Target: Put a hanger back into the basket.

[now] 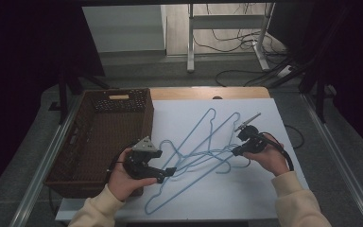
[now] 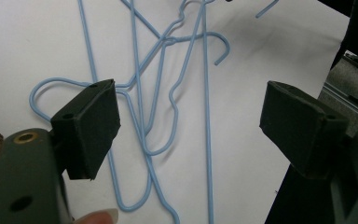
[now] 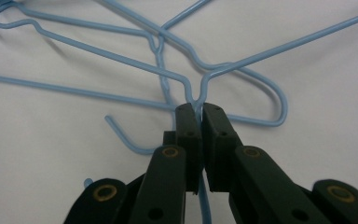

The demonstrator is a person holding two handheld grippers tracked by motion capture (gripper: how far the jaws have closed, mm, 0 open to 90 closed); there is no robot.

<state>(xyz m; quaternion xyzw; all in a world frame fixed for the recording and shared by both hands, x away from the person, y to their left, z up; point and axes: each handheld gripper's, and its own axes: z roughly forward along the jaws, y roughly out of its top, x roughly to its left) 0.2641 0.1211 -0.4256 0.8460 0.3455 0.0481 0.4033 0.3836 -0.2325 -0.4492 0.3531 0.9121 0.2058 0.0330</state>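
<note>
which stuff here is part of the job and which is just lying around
In the job:
- blue wire hangers, tangled on the table
- right gripper, shut on a hanger neck
- left gripper, open above them
- wicker basket

Lying about:
- floor cables
- metal stand

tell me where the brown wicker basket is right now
In the high view the brown wicker basket sits at the table's left edge, beside the white sheet with the tangled blue wire hangers, just beyond the left gripper.

Tangled hangers (image 1: 203, 149) midway — basket (image 1: 101, 137) leftward
</note>
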